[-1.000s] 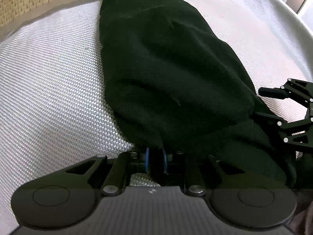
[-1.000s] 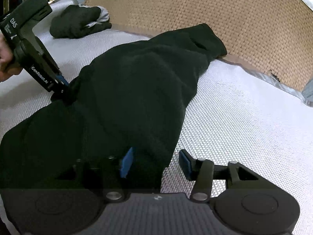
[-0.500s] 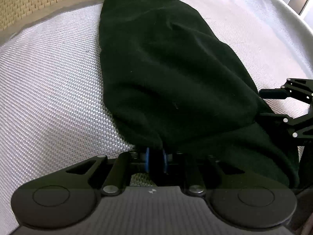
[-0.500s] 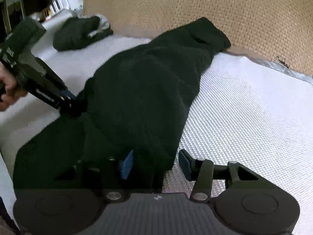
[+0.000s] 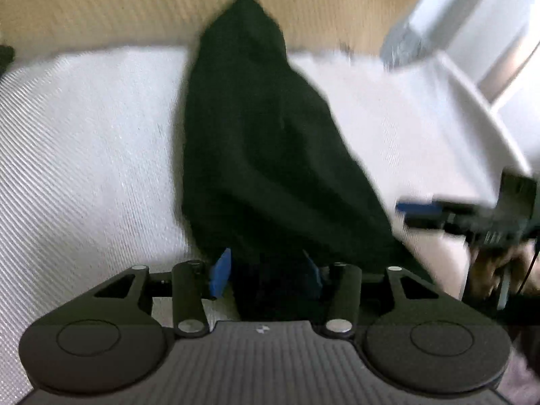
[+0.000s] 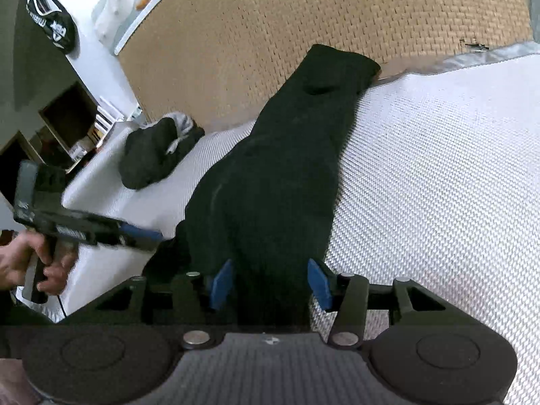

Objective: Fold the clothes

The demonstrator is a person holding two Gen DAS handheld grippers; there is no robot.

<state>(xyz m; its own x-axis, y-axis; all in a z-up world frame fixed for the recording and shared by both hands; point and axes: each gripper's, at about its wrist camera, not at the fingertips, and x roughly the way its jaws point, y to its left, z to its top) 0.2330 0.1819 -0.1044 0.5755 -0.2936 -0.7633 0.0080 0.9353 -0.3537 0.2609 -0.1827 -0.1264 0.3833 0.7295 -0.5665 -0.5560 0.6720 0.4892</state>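
As the left tool (image 5: 266, 271) let go, its blue pads stood spread, with the near end of the black garment (image 5: 256, 141) lying loose between them. Half a second earlier those pads had been pressed together on that hem, so the pinch was gone. The left view was smeared, which suggests the tool was moving quickly.

Over on the other side, the right tool (image 6: 269, 283) was spread as well, as it had been a second before. Now, though, the cloth sat squarely between both pads, where earlier it had bunched against the left pad only. Neither tool was pinching anything.

The garment lay as one long, narrow strip down the white mattress (image 5: 84, 135), its far end up against the wicker headboard (image 6: 303, 17). It had narrowed since a second ago, when it spread wide across the near side. A dark bundle (image 6: 155, 155) sat well apart near the far corner, and the person's hand (image 6: 30, 263) gripped the left tool's handle out beyond the mattress edge.

My read is that a lengthwise fold had been laid down and released. With both tools spread around the near end, a fresh grip there looked possible, but I could not tell whether one was coming.
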